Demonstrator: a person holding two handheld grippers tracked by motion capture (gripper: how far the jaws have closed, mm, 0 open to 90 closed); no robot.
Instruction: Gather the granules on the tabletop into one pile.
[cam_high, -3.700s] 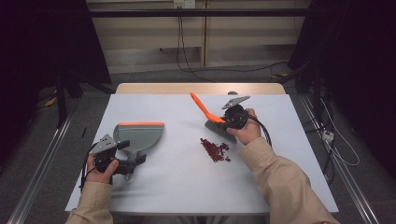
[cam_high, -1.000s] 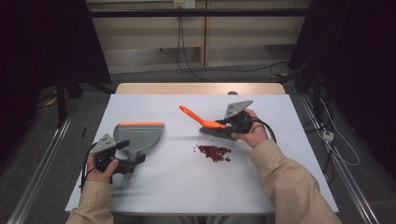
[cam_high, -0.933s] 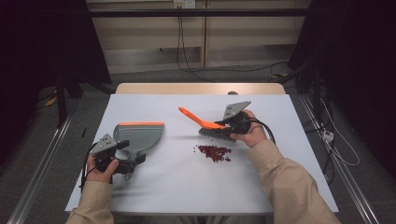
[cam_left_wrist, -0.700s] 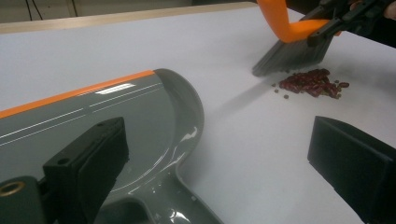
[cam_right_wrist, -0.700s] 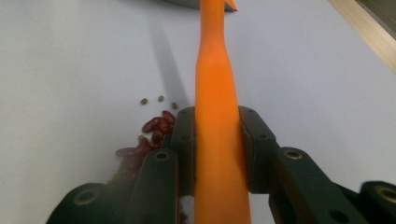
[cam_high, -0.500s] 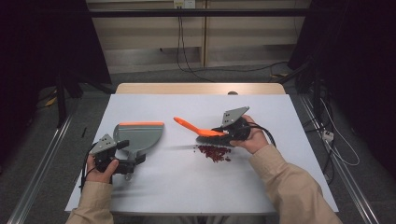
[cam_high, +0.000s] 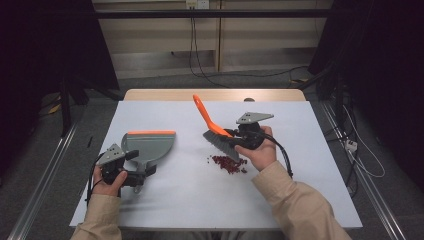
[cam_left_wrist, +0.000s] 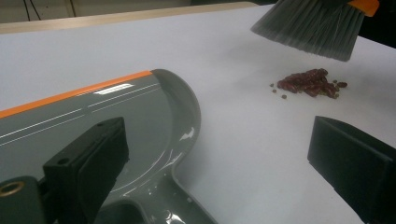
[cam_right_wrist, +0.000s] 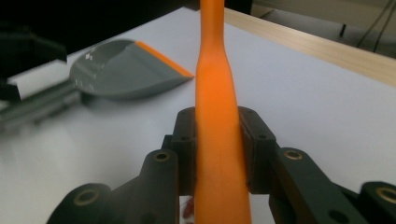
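Your right gripper (cam_high: 239, 140), jaws clamped on the orange-handled brush (cam_high: 216, 129), has lifted its bristles back above the red crumbs (cam_high: 227, 164), ready for another stroke toward the dustpan (cam_high: 148, 146) at nine o'clock; left gripper (cam_high: 131, 170) jaws spread open beside its handle

One dustpan (cam_high: 149, 146), one orange-handled brush (cam_high: 216, 130), one small heap of red-brown crumbs (cam_high: 227, 163), two tools, left (cam_high: 141, 172) and right (cam_high: 235, 141).
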